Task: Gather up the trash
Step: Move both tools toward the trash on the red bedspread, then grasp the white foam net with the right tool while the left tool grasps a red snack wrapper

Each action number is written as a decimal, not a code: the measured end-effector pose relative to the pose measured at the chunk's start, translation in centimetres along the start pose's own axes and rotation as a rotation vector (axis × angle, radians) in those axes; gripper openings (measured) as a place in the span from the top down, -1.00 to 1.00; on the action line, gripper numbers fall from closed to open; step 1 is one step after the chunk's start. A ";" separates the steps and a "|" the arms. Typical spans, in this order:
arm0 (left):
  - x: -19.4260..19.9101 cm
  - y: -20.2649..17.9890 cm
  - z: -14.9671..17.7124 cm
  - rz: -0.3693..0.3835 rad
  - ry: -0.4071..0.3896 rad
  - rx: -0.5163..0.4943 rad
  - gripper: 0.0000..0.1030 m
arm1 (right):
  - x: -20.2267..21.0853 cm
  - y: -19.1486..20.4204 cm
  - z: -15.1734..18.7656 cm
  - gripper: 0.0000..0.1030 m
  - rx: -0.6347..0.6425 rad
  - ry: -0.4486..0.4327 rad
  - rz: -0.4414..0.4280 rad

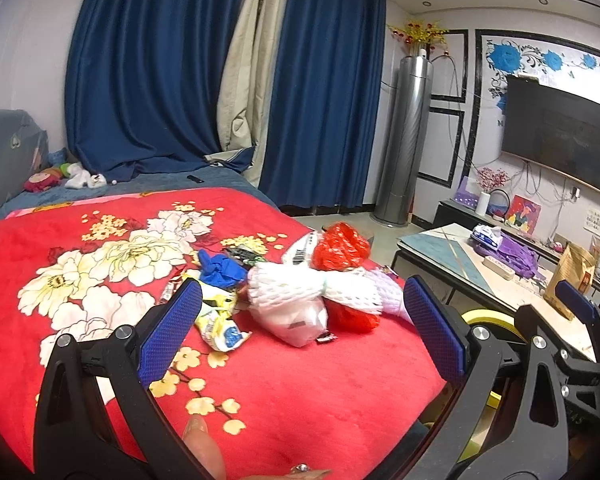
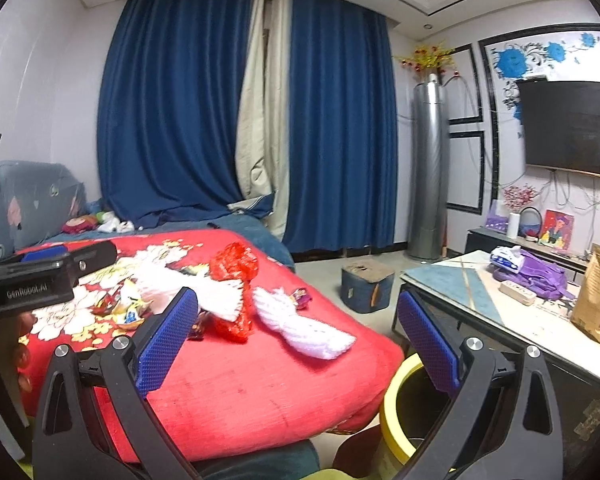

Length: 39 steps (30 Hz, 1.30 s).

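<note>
A bed with a red floral blanket (image 1: 292,392) fills the left and centre of both views. In the left wrist view, the left hand-held gripper (image 1: 300,332) sits at the bottom centre with its blue pads spread wide and nothing between them. Just above it, at mid-frame, a heap of trash lies on the blanket: a yellow wrapper (image 1: 218,322) at the left, a blue scrap (image 1: 220,272) above it, white foam netting (image 1: 300,290) in the middle, and a red plastic bag (image 1: 340,246) on top. At the right edge, the right hand-held gripper (image 1: 576,300) shows from the side.

In the right wrist view, the right hand-held gripper (image 2: 296,340) is at the bottom centre, its pads also spread wide and empty. The same heap sits left of centre, with a second piece of foam netting (image 2: 304,326) lying apart to its right, near the blanket's edge. Below the right pad, at the lower right, stands a yellow bin (image 2: 396,412) beside the bed. Further right is a desk (image 2: 472,300) carrying a purple bag (image 2: 540,276) and a brown paper pouch (image 2: 596,300).
</note>
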<state>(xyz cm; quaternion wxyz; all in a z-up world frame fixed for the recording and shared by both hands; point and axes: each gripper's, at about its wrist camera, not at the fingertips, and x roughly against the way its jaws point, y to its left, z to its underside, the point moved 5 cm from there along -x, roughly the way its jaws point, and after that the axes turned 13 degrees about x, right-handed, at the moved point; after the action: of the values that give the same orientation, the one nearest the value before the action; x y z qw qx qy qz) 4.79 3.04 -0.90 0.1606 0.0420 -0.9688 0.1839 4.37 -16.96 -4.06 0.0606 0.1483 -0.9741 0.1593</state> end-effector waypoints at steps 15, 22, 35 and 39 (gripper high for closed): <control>-1.5 5.5 -1.4 -0.119 0.008 0.075 -0.80 | -5.1 5.2 -1.5 -0.89 0.150 0.061 -0.206; -2.9 9.1 -1.9 -0.183 0.057 0.138 -0.80 | -7.6 7.6 -1.9 -0.88 0.209 0.081 -0.256; -6.5 14.6 -1.3 -0.242 0.214 0.175 -0.79 | -13.2 8.7 -1.2 -0.57 0.269 0.211 -0.276; -7.9 15.3 -1.0 -0.235 0.250 0.170 -0.64 | -14.5 9.2 -0.9 -0.47 0.309 0.225 -0.255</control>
<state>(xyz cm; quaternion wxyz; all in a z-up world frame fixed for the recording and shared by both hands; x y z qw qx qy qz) 10.44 17.84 -7.85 0.2958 0.1453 -0.9108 0.2486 15.32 -4.40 -8.36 0.1652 0.2589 -0.8987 0.3130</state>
